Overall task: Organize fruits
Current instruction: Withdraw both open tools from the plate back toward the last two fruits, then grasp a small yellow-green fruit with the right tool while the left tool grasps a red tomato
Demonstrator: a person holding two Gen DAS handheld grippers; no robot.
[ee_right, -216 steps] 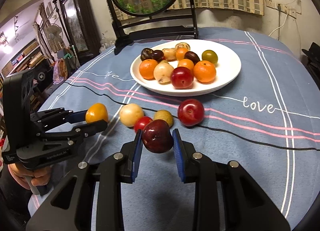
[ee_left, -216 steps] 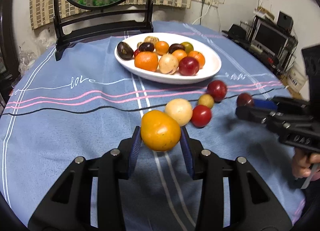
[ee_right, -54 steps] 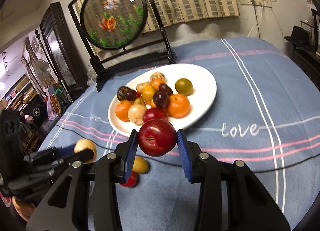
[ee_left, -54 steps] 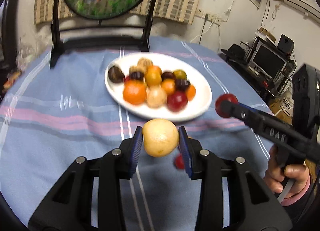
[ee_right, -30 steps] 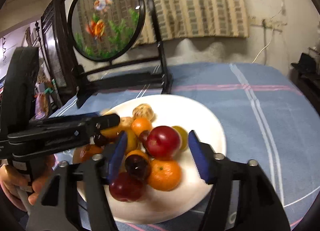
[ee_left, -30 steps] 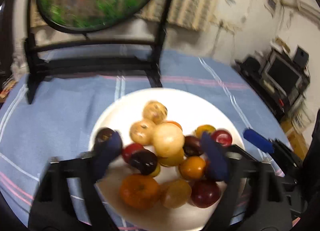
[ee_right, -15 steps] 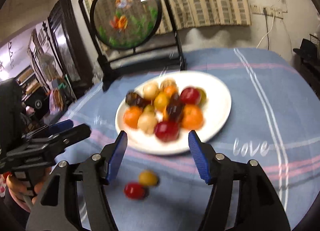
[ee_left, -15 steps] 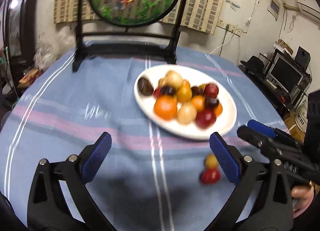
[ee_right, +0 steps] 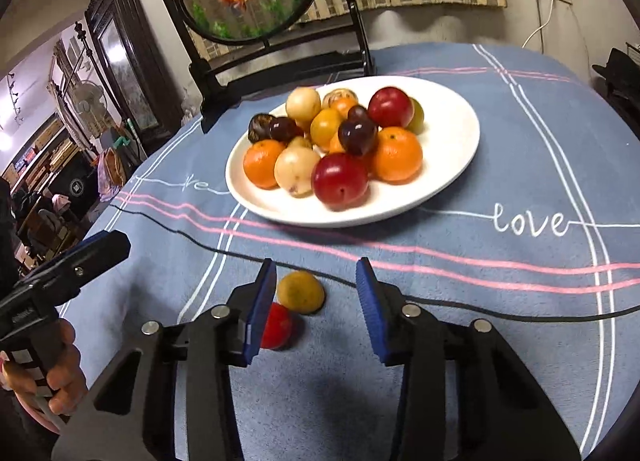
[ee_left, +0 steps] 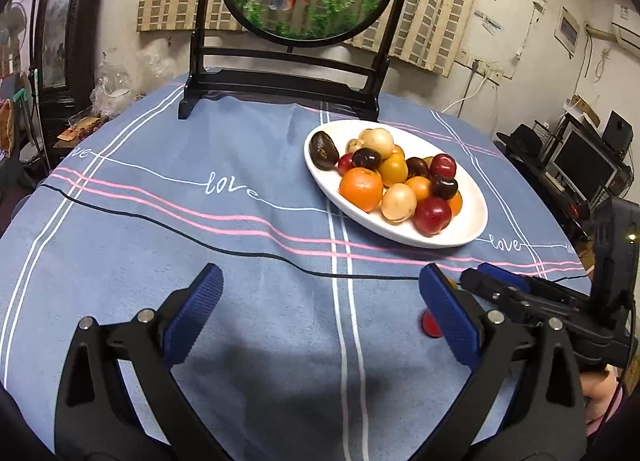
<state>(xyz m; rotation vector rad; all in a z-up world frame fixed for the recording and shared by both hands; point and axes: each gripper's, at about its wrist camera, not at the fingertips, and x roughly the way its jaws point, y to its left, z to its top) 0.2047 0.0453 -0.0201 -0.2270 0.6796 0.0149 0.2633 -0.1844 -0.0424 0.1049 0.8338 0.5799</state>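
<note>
A white oval plate (ee_left: pixel 472 221) (ee_right: pixel 452 129) holds a heap of oranges, plums and pale fruits. On the blue cloth in front of it lie a small yellow fruit (ee_right: pixel 301 291) and a small red fruit (ee_right: pixel 276 325), side by side. My right gripper (ee_right: pixel 316 309) is open and empty, low over them; the yellow fruit sits between its fingers near the left one, the red fruit is partly hidden behind that finger. My left gripper (ee_left: pixel 320 317) is wide open and empty above bare cloth; the red fruit (ee_left: pixel 429 324) peeks from behind its right finger.
A round goldfish screen on a black stand (ee_left: pixel 280 81) (ee_right: pixel 224 73) stands at the table's far edge behind the plate. The right gripper's body (ee_left: pixel 560 301) shows at the right of the left wrist view, the left gripper (ee_right: pixel 60 265) at the left of the right wrist view.
Both grippers released their fruits onto the plate and drew back. Over the last half second the right gripper came down over the two loose fruits; the left gripper stays wide open.
</note>
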